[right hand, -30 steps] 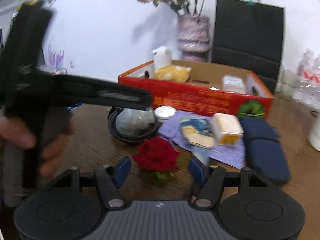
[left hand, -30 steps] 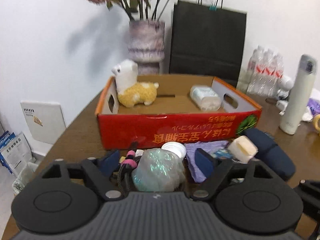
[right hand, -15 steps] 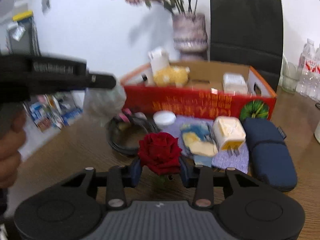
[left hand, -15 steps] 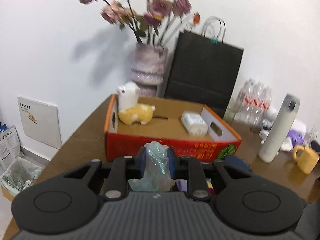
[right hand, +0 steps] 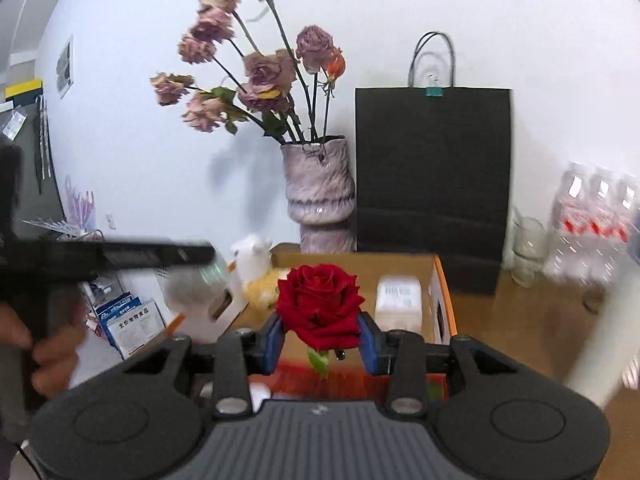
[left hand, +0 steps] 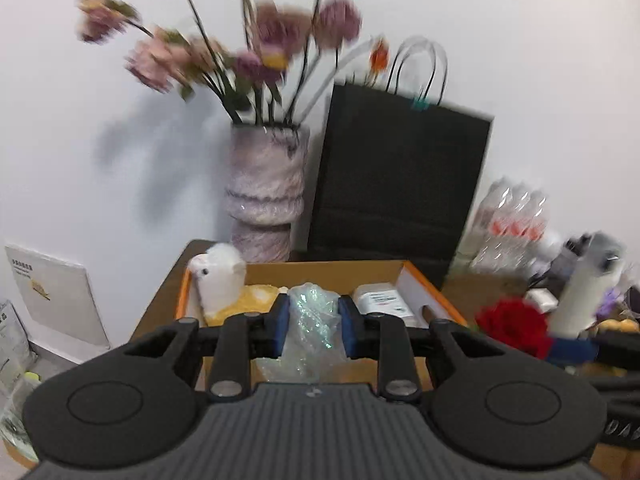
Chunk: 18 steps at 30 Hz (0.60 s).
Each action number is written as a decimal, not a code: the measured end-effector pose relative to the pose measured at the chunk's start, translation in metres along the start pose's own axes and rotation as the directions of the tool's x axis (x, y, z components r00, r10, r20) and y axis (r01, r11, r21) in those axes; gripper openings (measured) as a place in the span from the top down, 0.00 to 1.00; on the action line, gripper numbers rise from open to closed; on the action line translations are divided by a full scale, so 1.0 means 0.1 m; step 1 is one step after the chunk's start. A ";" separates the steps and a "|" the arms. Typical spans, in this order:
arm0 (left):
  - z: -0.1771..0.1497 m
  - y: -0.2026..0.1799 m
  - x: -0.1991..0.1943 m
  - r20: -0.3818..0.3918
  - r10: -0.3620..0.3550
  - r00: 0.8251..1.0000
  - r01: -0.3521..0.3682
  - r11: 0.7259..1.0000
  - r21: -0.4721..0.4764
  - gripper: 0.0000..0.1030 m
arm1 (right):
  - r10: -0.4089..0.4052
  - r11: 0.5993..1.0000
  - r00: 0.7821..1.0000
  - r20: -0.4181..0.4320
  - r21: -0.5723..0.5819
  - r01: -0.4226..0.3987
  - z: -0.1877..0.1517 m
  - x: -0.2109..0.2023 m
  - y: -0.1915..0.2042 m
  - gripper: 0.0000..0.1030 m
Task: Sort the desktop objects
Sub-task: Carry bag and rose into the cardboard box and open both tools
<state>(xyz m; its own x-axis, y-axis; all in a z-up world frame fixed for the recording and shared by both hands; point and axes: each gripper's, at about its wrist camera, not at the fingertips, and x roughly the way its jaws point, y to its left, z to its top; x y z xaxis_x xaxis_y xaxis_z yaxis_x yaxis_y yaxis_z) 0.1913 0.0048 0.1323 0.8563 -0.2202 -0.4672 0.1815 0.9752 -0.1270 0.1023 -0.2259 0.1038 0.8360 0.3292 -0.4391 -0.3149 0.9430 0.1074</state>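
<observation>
My left gripper [left hand: 313, 323] is shut on a crumpled clear plastic bag [left hand: 312, 320] and holds it up over the near side of the red and orange cardboard box [left hand: 432, 294]. My right gripper [right hand: 320, 340] is shut on a red rose [right hand: 319, 300] and holds it up in front of the same box [right hand: 440, 296]. The rose also shows at the right of the left wrist view [left hand: 512, 322]. In the box lie a white and yellow alpaca plush [left hand: 224, 284] and a white packet [left hand: 380, 302].
A marbled vase of dried pink flowers [right hand: 320, 196] and a black paper bag [right hand: 432, 184] stand behind the box by the wall. Water bottles [right hand: 592, 224], a glass jar [right hand: 528, 248] and a white flask [left hand: 584, 296] stand at the right.
Both grippers closed, the left on the plastic bag and the right on the rose, and lifted them from the table up to box height.
</observation>
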 end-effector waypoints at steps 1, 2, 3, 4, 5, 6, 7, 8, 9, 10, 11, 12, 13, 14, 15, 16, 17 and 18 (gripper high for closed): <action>0.08 0.02 0.18 -0.023 -0.001 1.000 0.000 1.000 -0.012 0.75 | 0.011 1.000 1.000 -0.018 0.000 -0.011 0.13 0.18 -0.05 0.64; 0.15 0.05 0.37 -0.055 -0.005 0.998 0.004 1.000 -0.030 0.75 | 0.025 1.000 0.999 -0.042 0.004 -0.025 0.24 0.37 -0.11 0.64; 0.22 0.09 0.58 -0.094 -0.022 0.995 0.017 0.998 -0.060 0.75 | 0.034 0.999 0.997 -0.065 0.004 -0.034 0.33 0.56 -0.15 0.64; 0.28 0.14 0.79 -0.129 -0.044 0.991 0.033 0.996 -0.089 0.74 | 0.032 0.999 0.995 -0.089 -0.005 -0.032 0.42 0.78 -0.19 0.64; 0.31 0.18 0.99 -0.162 -0.059 0.985 0.041 0.993 -0.111 0.74 | 0.023 1.000 0.992 -0.123 -0.017 -0.025 0.50 1.02 -0.22 0.64; 0.31 0.20 1.18 -0.195 -0.054 0.979 0.029 0.991 -0.131 0.74 | 0.004 1.000 0.988 -0.157 -0.028 -0.009 0.56 1.28 -0.26 0.64; 0.30 0.21 1.36 -0.218 -0.049 0.975 0.021 0.992 -0.126 0.74 | -0.018 0.999 0.982 -0.188 -0.039 0.011 0.60 1.51 -0.29 0.64; 0.29 0.23 1.52 -0.229 -0.039 0.973 0.012 0.993 -0.118 0.74 | -0.037 0.998 0.973 -0.229 -0.051 0.026 0.62 1.75 -0.33 0.64; 0.27 0.24 1.67 -0.237 -0.028 0.971 0.003 0.994 -0.106 0.73 | -0.046 0.998 0.963 -0.265 -0.055 0.033 0.63 1.96 -0.38 0.64; 0.24 0.25 1.80 -0.251 -0.015 0.968 -0.012 0.994 -0.105 0.71 | -0.042 0.999 0.953 -0.301 -0.046 0.029 0.62 2.16 -0.43 0.64; 0.21 0.28 1.93 -0.270 -0.010 0.963 -0.023 0.993 -0.118 0.66 | -0.023 1.000 0.937 -0.349 -0.022 0.016 0.59 2.36 -0.49 0.64; 0.17 0.31 2.02 -0.279 -0.016 0.960 -0.025 0.990 -0.140 0.59 | -0.001 1.000 0.922 -0.386 0.008 0.005 0.57 2.51 -0.54 0.64; 0.14 0.33 2.08 -0.284 -0.028 0.958 -0.019 0.986 -0.163 0.40 | 0.007 1.000 0.914 -0.405 0.029 0.005 0.54 2.63 -0.58 0.64; 0.11 0.35 2.10 -0.283 -0.046 0.958 -0.005 0.984 -0.177 0.24 | 0.004 1.000 0.909 -0.417 0.028 0.008 0.50 2.74 -0.59 0.64; 0.09 0.33 2.11 -0.285 -0.053 0.957 0.004 0.985 -0.170 0.18 | -0.007 1.000 0.903 -0.429 0.007 0.011 0.47 2.83 -0.57 0.63; 0.09 0.31 2.09 -0.282 -0.056 0.958 0.013 0.989 -0.150 0.11 | -0.025 1.000 0.898 -0.438 -0.014 0.020 0.44 2.89 -0.53 0.62; 0.10 0.28 2.05 -0.270 -0.056 0.961 0.022 0.992 -0.125 0.08 | -0.040 0.999 0.895 -0.443 -0.031 0.029 0.40 2.94 -0.50 0.62; 0.12 0.24 1.96 -0.247 -0.051 0.968 0.029 0.995 -0.092 0.06 | -0.044 0.999 0.896 -0.442 -0.042 0.028 0.37 2.98 -0.47 0.60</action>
<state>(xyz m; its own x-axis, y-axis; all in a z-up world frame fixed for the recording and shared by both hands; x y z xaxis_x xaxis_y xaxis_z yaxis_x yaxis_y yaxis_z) 0.3698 -0.0146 0.0479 0.6996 -0.2691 -0.6619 0.1614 0.9620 -0.2204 0.3824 -0.1700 0.0006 0.5639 0.2321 -0.7926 -0.3096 0.9491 0.0577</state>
